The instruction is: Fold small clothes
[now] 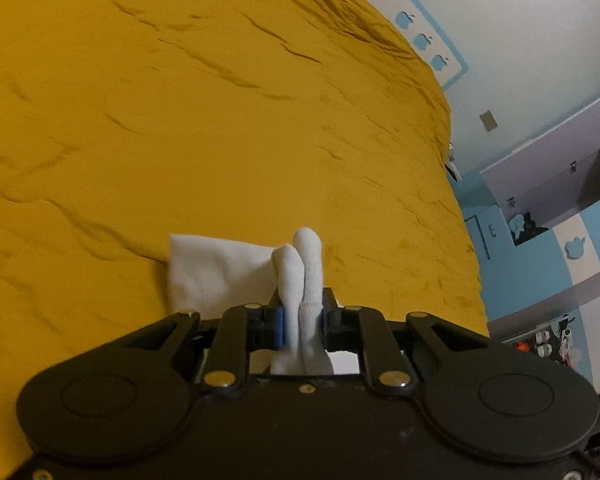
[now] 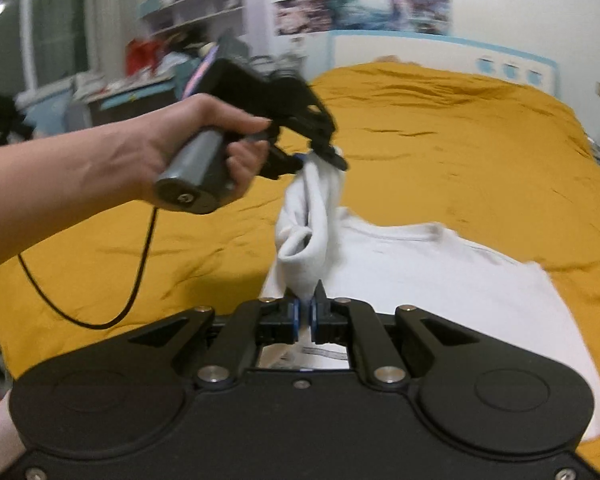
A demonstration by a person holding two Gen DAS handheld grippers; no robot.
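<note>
A pair of white socks point(image 2: 306, 236) hangs in the air between both grippers above the bed. My left gripper point(image 1: 302, 320) is shut on the toe ends point(image 1: 300, 268), which stick out past its pads. In the right wrist view the left gripper point(image 2: 324, 156) is up and to the left, held by a hand, with the socks hanging down from it. My right gripper point(image 2: 305, 312) is shut on the socks' lower end. A white garment point(image 2: 440, 276) lies flat on the bed under and right of the socks; a corner of it shows in the left wrist view point(image 1: 216, 272).
A mustard yellow bedspread point(image 2: 440, 132) covers the whole bed. A white and blue headboard point(image 2: 500, 64) stands at the far end. A cluttered desk and shelves point(image 2: 148, 68) stand left of the bed. A black cable point(image 2: 100, 308) hangs from the left gripper's handle.
</note>
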